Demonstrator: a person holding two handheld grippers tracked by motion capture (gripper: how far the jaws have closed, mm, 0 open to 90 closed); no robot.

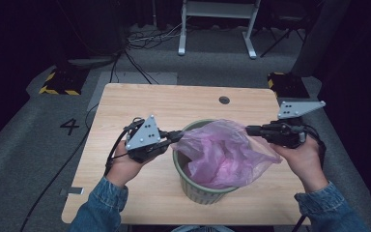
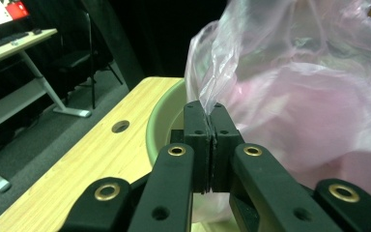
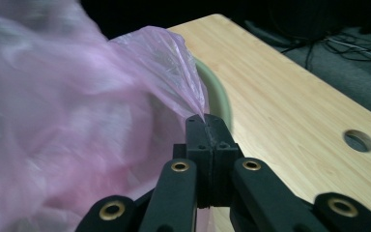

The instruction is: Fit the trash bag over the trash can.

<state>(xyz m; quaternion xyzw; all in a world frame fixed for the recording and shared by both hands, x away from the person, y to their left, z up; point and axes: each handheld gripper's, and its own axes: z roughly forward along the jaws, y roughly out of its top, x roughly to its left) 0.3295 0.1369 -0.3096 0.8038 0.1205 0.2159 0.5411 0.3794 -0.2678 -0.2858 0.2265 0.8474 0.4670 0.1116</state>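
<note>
A light wooden surface (image 1: 140, 104) is seen, and on it, between the two hand-held grippers, a pale green ribbed bin (image 1: 200, 191) is stood upright. Inside the bin a translucent pink plastic bag (image 1: 222, 154) is set, its lower part sunk within the bin's walls and its upper part bulged above the rim and spread out to both sides. The bag's left edge is drawn out to the left hand-held gripper (image 1: 178, 136), whose jaws are pressed together on a pinch of the film; in the left gripper view the film (image 2: 212, 96) is seen rising out of the seam between the two closed jaws, with the bin's rim (image 2: 162, 116) just beside them. The bag's right edge is likewise drawn to the right hand-held gripper (image 1: 249, 130), whose jaws are clamped on a gathered corner (image 3: 193, 104) of the film. A round hole (image 1: 224, 100) is cut in the surface beyond the bin.
</note>
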